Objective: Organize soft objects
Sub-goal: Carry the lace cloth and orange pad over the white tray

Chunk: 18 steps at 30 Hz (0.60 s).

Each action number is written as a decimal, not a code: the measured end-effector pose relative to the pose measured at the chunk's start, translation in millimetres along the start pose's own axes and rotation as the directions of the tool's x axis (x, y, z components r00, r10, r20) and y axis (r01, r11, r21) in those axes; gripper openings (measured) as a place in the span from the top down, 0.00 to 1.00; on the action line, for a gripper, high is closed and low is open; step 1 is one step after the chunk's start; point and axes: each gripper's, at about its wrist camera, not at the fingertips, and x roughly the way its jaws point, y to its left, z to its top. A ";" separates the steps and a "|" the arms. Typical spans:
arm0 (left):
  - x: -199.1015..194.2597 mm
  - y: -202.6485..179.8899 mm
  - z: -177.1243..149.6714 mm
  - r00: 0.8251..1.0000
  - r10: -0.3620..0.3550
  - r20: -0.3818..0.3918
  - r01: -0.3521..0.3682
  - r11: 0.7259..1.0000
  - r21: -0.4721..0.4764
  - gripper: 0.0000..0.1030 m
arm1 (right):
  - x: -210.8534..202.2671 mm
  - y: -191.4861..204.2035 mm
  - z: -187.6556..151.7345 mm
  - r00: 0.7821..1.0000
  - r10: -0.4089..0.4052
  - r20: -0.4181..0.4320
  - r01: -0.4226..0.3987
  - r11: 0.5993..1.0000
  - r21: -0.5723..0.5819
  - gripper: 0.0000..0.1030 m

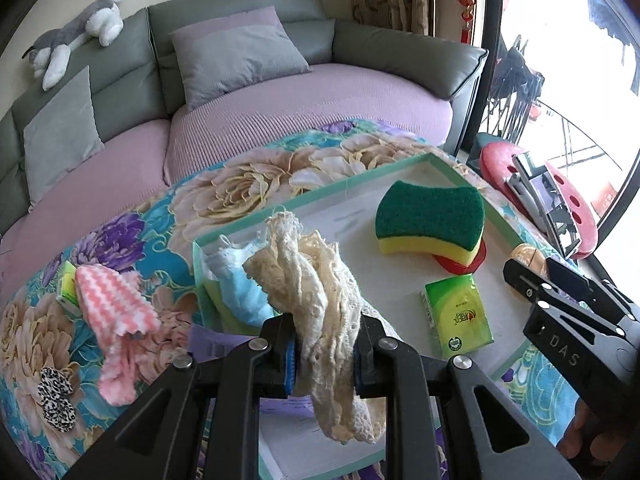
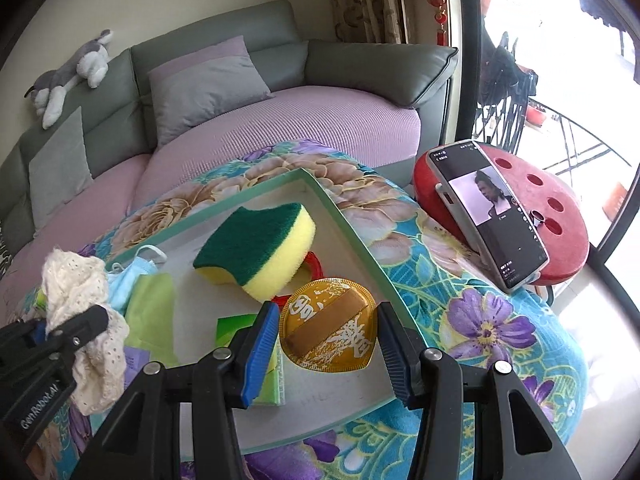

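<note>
My left gripper [image 1: 326, 350] is shut on a cream lace cloth [image 1: 316, 280] and holds it above the near left part of the green-rimmed tray [image 1: 320, 196]. The cloth also shows in the right wrist view [image 2: 76, 280]. My right gripper [image 2: 326, 344] is open, its blue-padded fingers [image 2: 260, 348] on either side of a gold puff [image 2: 330, 332] lying in the tray [image 2: 352, 232]. The tray also holds a green-and-yellow sponge [image 1: 430, 216], a blue face mask [image 1: 240, 284] and a green tissue pack [image 1: 456, 316].
A pink striped cloth [image 1: 116, 316], a leopard scrunchie [image 1: 56, 398] and a small green pack [image 1: 66, 288] lie on the floral cover left of the tray. A phone [image 2: 486, 216] leans on a red stool [image 2: 560, 208] at right. A sofa with cushions [image 1: 236, 56] and a plush dog [image 1: 76, 32] stands behind.
</note>
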 end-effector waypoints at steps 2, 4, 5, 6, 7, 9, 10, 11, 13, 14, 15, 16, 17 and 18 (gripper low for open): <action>4.8 -1.1 -1.0 1.000 0.001 -0.011 -0.001 1.000 -0.001 0.79 | 1.1 -0.5 -0.2 1.000 -0.002 -0.001 0.002 1.000 0.001 0.49; 8.5 -2.0 -2.1 1.000 0.004 -0.019 -0.004 1.000 -0.001 0.79 | 3.0 -0.6 -0.5 1.000 -0.003 -0.004 0.003 1.000 0.002 0.49; 10.6 -2.0 -2.5 1.000 0.004 -0.024 -0.005 1.000 -0.003 0.79 | 3.8 -0.8 -0.7 1.000 -0.005 -0.007 0.005 1.000 0.002 0.49; 12.1 -2.1 -2.9 1.000 0.005 -0.027 -0.005 1.000 -0.004 0.79 | 4.5 -1.1 -0.7 1.000 -0.006 -0.009 0.006 1.000 0.002 0.49; 14.5 -1.6 -3.1 0.999 0.007 -0.032 -0.007 1.000 -0.005 0.79 | 5.9 -1.0 -0.3 1.000 -0.008 -0.010 0.008 1.000 0.001 0.49; 17.7 -1.2 -3.1 0.999 0.009 -0.037 -0.009 1.000 -0.007 0.78 | 6.8 -0.9 -0.6 1.000 -0.011 -0.012 0.011 1.000 0.001 0.49; 19.4 -0.9 -3.2 0.999 0.010 -0.040 -0.010 1.000 -0.009 0.78 | 7.4 -0.8 -0.8 1.000 -0.012 -0.015 0.012 1.000 0.000 0.49; 21.4 -0.5 -3.1 0.999 0.010 -0.043 -0.011 1.000 -0.010 0.78 | 8.1 -0.8 -1.0 1.000 -0.014 -0.016 0.014 1.000 0.000 0.49; 24.3 -0.4 -3.7 0.999 0.009 -0.048 -0.010 1.000 -0.011 0.78 | 9.6 -0.3 -1.1 1.000 -0.017 -0.018 0.017 1.000 -0.002 0.49; 25.0 -0.4 -4.1 0.999 0.009 -0.050 -0.010 1.000 -0.012 0.78 | 9.8 -0.1 -1.3 1.000 -0.018 -0.020 0.018 1.000 -0.002 0.49; 25.8 -0.3 -4.4 0.999 0.009 -0.052 -0.010 1.000 -0.011 0.78 | 10.2 0.0 -1.4 1.000 -0.018 -0.022 0.018 1.000 -0.002 0.49; 26.4 -0.6 -4.5 0.999 0.010 -0.053 -0.011 1.000 -0.011 0.78 | 10.8 0.3 -1.5 1.000 -0.019 -0.024 0.019 1.000 -0.003 0.49; 27.0 -0.9 -4.7 0.999 0.011 -0.053 -0.012 1.000 -0.010 0.77 | 11.6 0.6 -1.4 0.999 -0.021 -0.026 0.021 1.000 -0.005 0.49; 27.7 -0.6 -4.5 0.998 0.011 -0.055 -0.012 1.000 -0.011 0.77 | 12.2 1.0 -1.6 0.999 -0.024 -0.029 0.023 1.000 -0.006 0.49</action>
